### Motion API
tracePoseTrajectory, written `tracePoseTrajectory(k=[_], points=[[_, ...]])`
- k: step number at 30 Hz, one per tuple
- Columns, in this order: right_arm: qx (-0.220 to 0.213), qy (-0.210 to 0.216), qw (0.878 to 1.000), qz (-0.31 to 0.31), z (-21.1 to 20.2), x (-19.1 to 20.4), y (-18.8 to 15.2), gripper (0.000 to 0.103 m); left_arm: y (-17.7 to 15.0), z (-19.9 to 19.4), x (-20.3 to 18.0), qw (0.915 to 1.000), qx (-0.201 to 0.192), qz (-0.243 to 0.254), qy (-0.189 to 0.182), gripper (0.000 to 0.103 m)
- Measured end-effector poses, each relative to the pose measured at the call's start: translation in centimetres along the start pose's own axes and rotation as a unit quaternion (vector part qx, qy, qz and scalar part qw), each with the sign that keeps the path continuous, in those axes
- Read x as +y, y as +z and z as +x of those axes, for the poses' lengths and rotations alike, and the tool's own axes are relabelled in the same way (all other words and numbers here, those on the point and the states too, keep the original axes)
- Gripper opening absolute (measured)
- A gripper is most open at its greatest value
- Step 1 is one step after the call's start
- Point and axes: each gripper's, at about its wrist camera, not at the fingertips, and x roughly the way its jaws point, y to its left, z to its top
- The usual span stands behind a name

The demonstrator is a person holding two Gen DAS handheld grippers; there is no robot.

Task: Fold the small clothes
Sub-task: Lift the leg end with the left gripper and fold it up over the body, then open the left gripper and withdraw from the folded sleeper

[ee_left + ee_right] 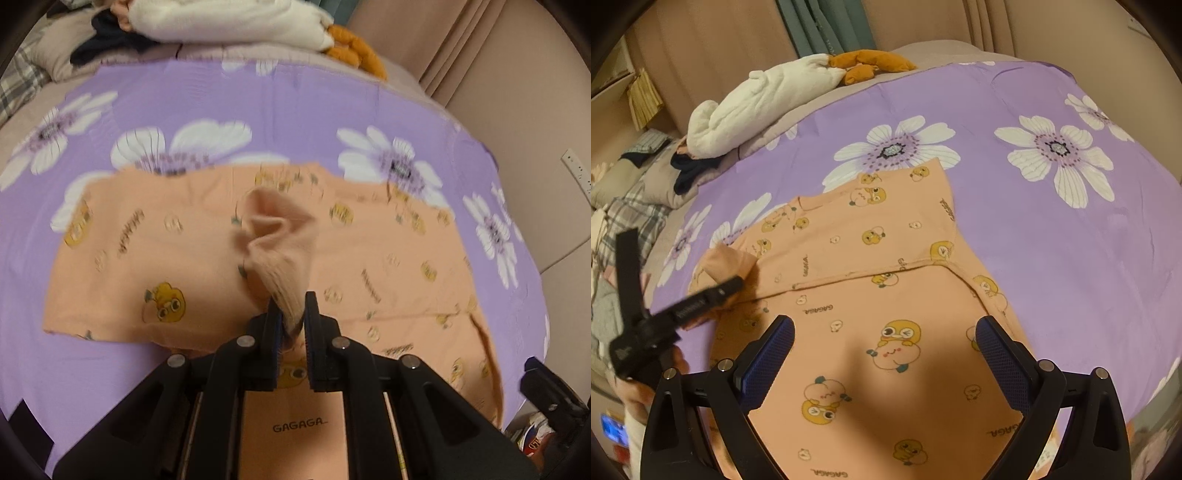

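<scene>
Black jaws of the left gripper (291, 314) were pinched shut on a bunched bit of the peach shirt (886, 332), maybe a sleeve end.

That bunch (273, 236) hung up over the shirt, which lay flat on the purple flower sheet (1052, 240). In the right view it sat at the shirt's left side, so folding likely meant carrying it across toward the right. Close above the shirt's near end, the right gripper (884, 354) stood wide open, holding nothing.
</scene>
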Motion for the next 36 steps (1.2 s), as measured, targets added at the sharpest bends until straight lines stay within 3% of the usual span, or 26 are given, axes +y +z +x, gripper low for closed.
tracePoseTrajectory(k=[5,10,11,15,19,26,33,36], points=[[0.009,-0.001,1.0,0.0,0.3,-0.2,-0.3,0.099,-1.1,1.3,0.4,0.9997,0.023,-0.011,0.0,0.014],[0.011,0.004,1.0,0.001,0.4,-0.2,-0.3,0.099,-1.4,0.7,0.0,0.999,0.02,-0.017,-0.035,0.049],[0.011,0.005,1.0,0.0,0.4,-0.2,-0.3,0.099,-1.5,0.3,-0.2,0.999,0.019,-0.013,-0.039,0.051],[0.009,0.006,1.0,-0.002,0.5,0.0,-0.2,0.099,-1.5,-1.0,-0.4,0.9993,0.014,-0.008,-0.034,0.063],[0.011,0.016,1.0,-0.008,1.0,0.6,0.2,0.099,-1.6,-3.1,0.4,0.9998,-0.003,-0.016,-0.014,0.091],[0.015,0.055,0.998,-0.037,2.6,3.7,1.3,0.099,-2.0,-7.1,3.3,0.9976,-0.031,-0.043,0.045,0.099],[0.077,0.107,0.99,-0.053,7.6,7.8,1.9,0.071,-2.9,-9.7,6.5,0.9928,-0.043,-0.085,0.072,0.1],[0.103,0.113,0.986,-0.062,10.0,9.5,2.1,0.065,-3.3,-10.5,7.6,0.9904,-0.047,-0.1,0.083,0.1]])
